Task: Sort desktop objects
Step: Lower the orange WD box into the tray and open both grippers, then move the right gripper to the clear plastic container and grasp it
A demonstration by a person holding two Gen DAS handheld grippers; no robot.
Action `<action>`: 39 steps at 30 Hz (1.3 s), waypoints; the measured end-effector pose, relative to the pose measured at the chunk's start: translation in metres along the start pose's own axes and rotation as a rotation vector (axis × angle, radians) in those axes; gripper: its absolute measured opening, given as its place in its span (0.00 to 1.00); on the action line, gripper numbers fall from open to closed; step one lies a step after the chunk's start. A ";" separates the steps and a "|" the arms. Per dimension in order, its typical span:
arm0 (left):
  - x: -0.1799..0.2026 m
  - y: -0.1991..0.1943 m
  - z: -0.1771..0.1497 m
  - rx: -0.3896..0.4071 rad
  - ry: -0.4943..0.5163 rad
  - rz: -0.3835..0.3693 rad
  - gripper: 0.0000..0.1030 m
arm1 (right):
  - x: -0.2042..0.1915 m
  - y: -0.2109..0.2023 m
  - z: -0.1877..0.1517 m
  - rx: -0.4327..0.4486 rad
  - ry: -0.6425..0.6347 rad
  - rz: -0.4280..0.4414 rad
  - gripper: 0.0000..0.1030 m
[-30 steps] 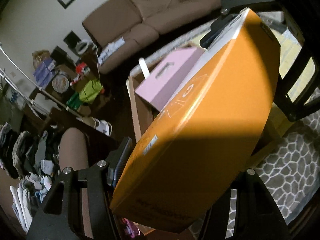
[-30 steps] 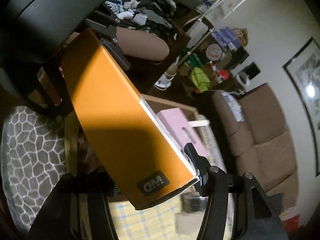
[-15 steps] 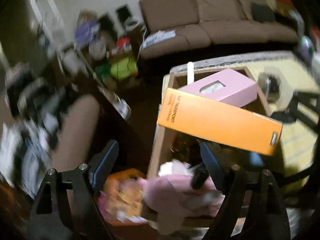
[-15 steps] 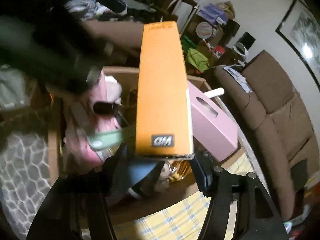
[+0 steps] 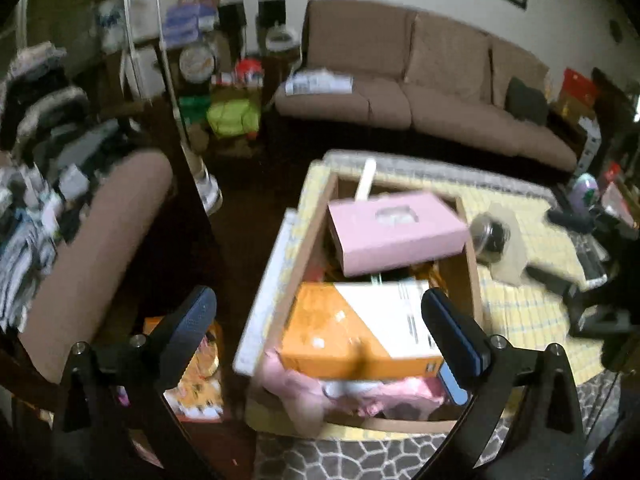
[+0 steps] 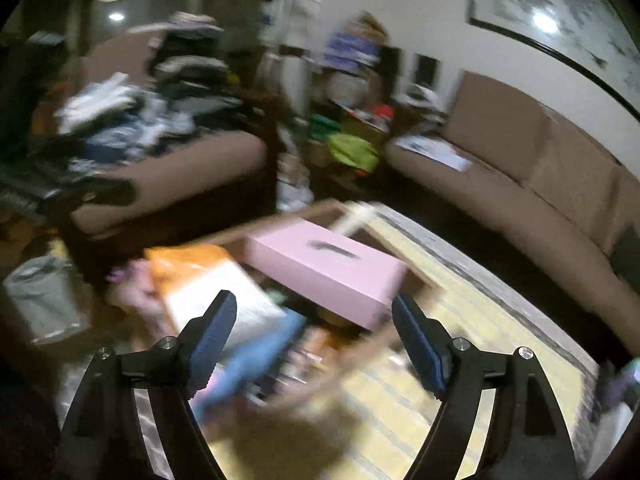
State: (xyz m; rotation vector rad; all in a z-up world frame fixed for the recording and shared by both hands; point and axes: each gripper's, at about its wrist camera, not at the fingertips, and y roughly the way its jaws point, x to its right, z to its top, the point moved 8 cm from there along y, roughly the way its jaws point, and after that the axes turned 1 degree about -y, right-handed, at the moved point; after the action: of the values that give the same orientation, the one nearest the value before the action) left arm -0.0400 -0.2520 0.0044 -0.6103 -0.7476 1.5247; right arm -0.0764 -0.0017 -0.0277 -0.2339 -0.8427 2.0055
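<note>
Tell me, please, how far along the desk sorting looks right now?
Done: the orange box lies in the cardboard box beside the pink tissue box. In hand: nothing; the left gripper and right gripper are opening, nothing between the jaws. Left: a dark round jar on the yellow tablecloth.

Smooth card orange box (image 5: pixel 360 332) and pink box (image 5: pixel 396 232); matt cloth sofa (image 5: pixel 432 100).

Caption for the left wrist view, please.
Left gripper opening, empty, above the orange box lying in the cardboard box.
</note>
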 end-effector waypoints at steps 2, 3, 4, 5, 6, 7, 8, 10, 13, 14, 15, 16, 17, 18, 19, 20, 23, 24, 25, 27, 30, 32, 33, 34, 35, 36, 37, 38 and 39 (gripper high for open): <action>0.003 0.006 -0.004 -0.026 -0.035 -0.007 0.99 | 0.036 -0.002 -0.015 -0.049 0.101 -0.106 0.80; 0.006 0.003 -0.003 -0.017 -0.060 -0.020 0.99 | 0.064 -0.003 -0.026 -0.071 0.216 -0.171 0.80; 0.011 -0.004 0.002 0.005 -0.094 -0.055 0.99 | 0.086 -0.006 -0.038 -0.086 0.332 -0.205 0.81; 0.015 -0.007 0.005 0.019 -0.111 -0.082 1.00 | 0.117 -0.008 -0.060 -0.113 0.538 -0.226 0.85; 0.022 -0.012 0.008 0.033 -0.128 -0.116 1.00 | 0.134 -0.009 -0.078 -0.139 0.658 -0.231 0.89; 0.029 -0.015 0.010 0.042 -0.141 -0.144 1.00 | 0.146 -0.009 -0.095 -0.188 0.744 -0.246 0.91; 0.036 -0.016 0.011 0.044 -0.146 -0.155 1.00 | 0.158 -0.005 -0.119 -0.287 0.782 -0.297 0.94; 0.051 -0.015 0.010 0.037 -0.146 -0.155 1.00 | 0.166 -0.001 -0.138 -0.374 0.763 -0.364 0.98; 0.070 -0.018 0.013 0.058 -0.129 -0.122 1.00 | 0.170 0.009 -0.152 -0.369 0.836 -0.331 1.00; 0.077 -0.020 0.014 0.067 -0.123 -0.118 1.00 | 0.167 0.021 -0.155 -0.373 0.877 -0.284 1.00; 0.083 -0.021 0.015 0.071 -0.118 -0.117 1.00 | 0.165 0.030 -0.156 -0.388 0.890 -0.262 1.00; 0.088 -0.020 0.015 0.071 -0.111 -0.114 1.00 | 0.162 0.041 -0.157 -0.413 0.894 -0.249 1.00; 0.091 -0.018 0.015 0.068 -0.103 -0.110 1.00 | 0.158 0.054 -0.156 -0.449 0.878 -0.247 1.00; 0.096 -0.016 0.014 0.060 -0.085 -0.100 1.00 | 0.156 0.069 -0.155 -0.475 0.839 -0.248 1.00; 0.101 -0.012 0.013 0.054 -0.038 -0.071 1.00 | 0.156 0.079 -0.155 -0.480 0.808 -0.256 1.00; 0.105 -0.011 0.012 0.056 0.001 -0.040 1.00 | 0.160 0.093 -0.154 -0.481 0.779 -0.279 1.00; 0.121 -0.010 0.011 0.088 0.231 0.113 1.00 | 0.168 0.124 -0.164 -0.517 0.779 -0.269 1.00; 0.126 -0.010 0.011 0.099 0.280 0.141 1.00 | 0.166 0.129 -0.170 -0.538 0.782 -0.243 0.99; 0.129 -0.008 0.012 0.106 0.299 0.151 1.00 | 0.164 0.131 -0.174 -0.543 0.778 -0.216 0.95; 0.134 -0.003 0.011 0.088 0.288 0.127 0.99 | 0.165 0.117 -0.181 -0.502 0.777 -0.161 0.76; 0.152 -0.001 -0.001 0.035 0.295 0.035 0.99 | 0.163 0.080 -0.204 -0.536 0.698 -0.200 0.72; 0.169 -0.009 -0.003 0.067 0.347 0.021 0.99 | 0.150 0.048 -0.224 -0.541 0.665 -0.165 0.72; 0.177 -0.012 -0.003 0.082 0.361 0.018 0.99 | 0.143 0.029 -0.234 -0.542 0.637 -0.150 0.72; 0.186 -0.015 -0.004 0.092 0.370 0.002 0.99 | 0.138 0.013 -0.243 -0.544 0.612 -0.143 0.72; 0.194 -0.018 -0.006 0.094 0.374 -0.022 0.99 | 0.132 -0.005 -0.253 -0.552 0.577 -0.133 0.72; 0.202 -0.020 -0.008 0.093 0.375 -0.051 0.99 | 0.125 -0.025 -0.266 -0.565 0.540 -0.114 0.72; 0.213 -0.020 -0.012 0.087 0.380 -0.088 0.99 | 0.120 -0.038 -0.276 -0.575 0.519 -0.095 0.73; 0.225 -0.018 -0.017 0.075 0.398 -0.116 0.99 | 0.115 -0.056 -0.290 -0.600 0.506 -0.068 0.73; 0.236 -0.015 -0.023 0.068 0.427 -0.129 0.99 | 0.112 -0.065 -0.302 -0.624 0.506 -0.057 0.73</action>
State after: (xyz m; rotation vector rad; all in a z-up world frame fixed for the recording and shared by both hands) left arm -0.0341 -0.0148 0.0131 -0.7881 -0.3977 1.2392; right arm 0.0469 0.2538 -0.1934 -1.0101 -1.0920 1.4737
